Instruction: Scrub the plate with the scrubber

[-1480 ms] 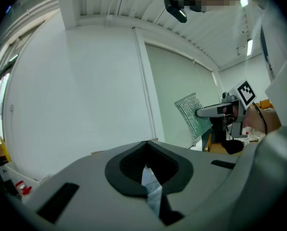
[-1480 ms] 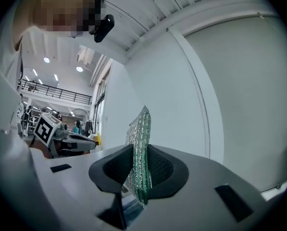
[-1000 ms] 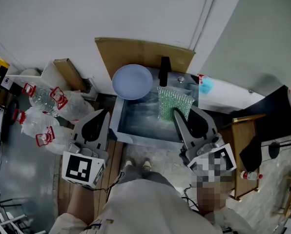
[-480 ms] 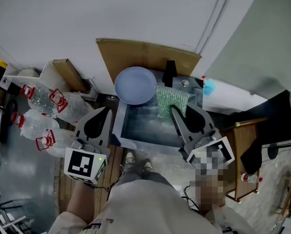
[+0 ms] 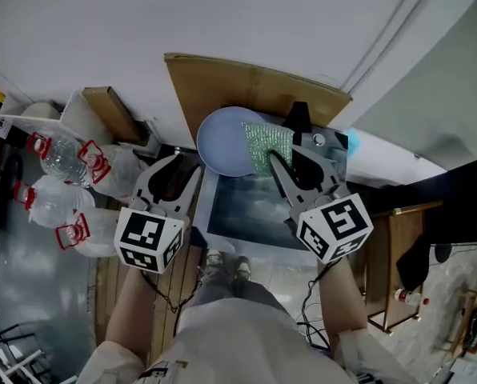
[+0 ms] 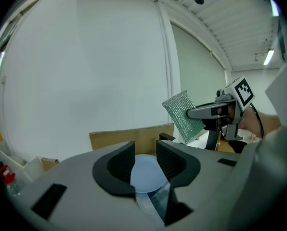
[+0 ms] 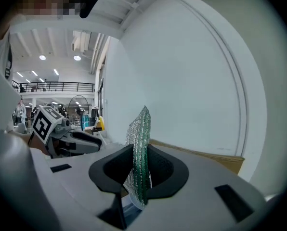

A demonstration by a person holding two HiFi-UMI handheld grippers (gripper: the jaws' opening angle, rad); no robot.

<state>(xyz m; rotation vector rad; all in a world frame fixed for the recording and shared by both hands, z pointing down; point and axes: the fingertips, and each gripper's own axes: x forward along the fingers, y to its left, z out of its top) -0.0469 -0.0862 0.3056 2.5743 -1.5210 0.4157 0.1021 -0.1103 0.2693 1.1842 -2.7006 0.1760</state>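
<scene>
With the right gripper (image 5: pixel 296 160) clamped on the scrubber (image 5: pixel 266 142), the left gripper (image 5: pixel 178 172), its empty jaws just opening, should steady the plate (image 5: pixel 222 144) leaning at the sink's (image 5: pixel 246 210) back before scrubbing.

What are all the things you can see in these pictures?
Grey metal sink: one, grey, below both grippers.
Pale blue round plate: one, blue, at the sink's far left corner.
Green mesh scrubber: one, green, overlapping the plate's right edge.
Brown cardboard sheet: one, brown, against the wall behind the sink.
Black tap: one, black, behind the sink.
Clear plastic bottles: several, red handles, far left.
Left gripper: one, grey, jaws just opening, nothing held.
Right gripper: one, grey, clamping the scrubber.
</scene>
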